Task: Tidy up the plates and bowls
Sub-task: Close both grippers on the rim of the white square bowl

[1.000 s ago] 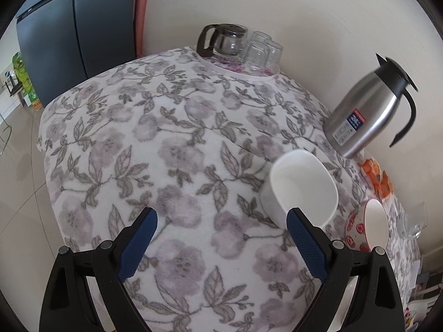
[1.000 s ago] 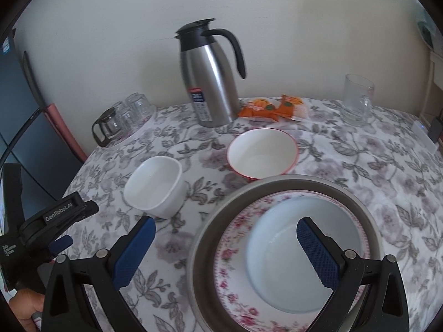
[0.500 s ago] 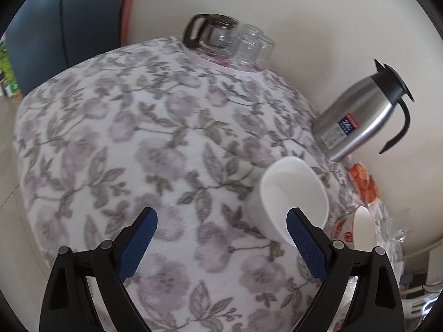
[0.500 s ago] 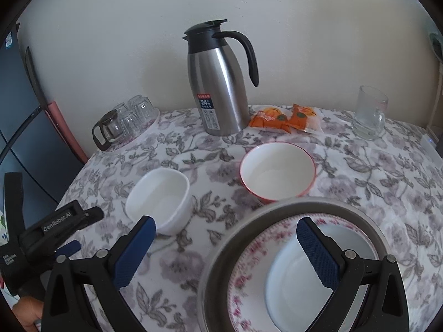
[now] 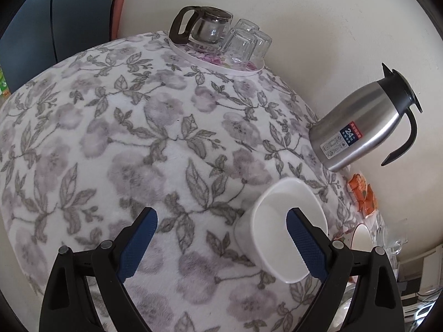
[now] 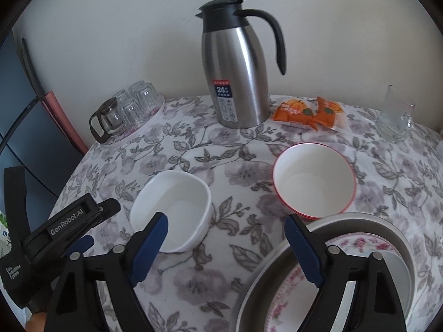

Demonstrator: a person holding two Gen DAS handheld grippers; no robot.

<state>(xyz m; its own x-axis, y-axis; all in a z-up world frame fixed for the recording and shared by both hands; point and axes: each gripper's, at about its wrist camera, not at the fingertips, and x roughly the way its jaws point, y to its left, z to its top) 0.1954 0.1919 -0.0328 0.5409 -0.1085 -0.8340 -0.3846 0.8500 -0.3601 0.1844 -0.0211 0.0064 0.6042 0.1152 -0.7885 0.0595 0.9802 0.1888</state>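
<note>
A white squarish bowl (image 6: 177, 204) sits on the floral tablecloth; it also shows in the left wrist view (image 5: 282, 221). A red-rimmed white bowl (image 6: 314, 178) sits to its right. A grey tray (image 6: 277, 265) at the front right holds a pink-flowered plate (image 6: 357, 244) with a white dish on it. My left gripper (image 5: 221, 238) is open and empty, its right finger over the white bowl's near rim; it shows in the right wrist view (image 6: 83, 232) just left of that bowl. My right gripper (image 6: 227, 243) is open and empty, between the white bowl and the tray.
A steel thermos jug (image 6: 235, 69) stands at the back by the wall. A round tray with a glass pot (image 6: 106, 119) and upturned glasses is at the back left. Orange snack packets (image 6: 307, 112) and a glass mug (image 6: 394, 121) are at the back right.
My left gripper has moved forward and right to the white bowl. My right gripper has pulled back from over the tray stack and shifted left, toward the two bowls.
</note>
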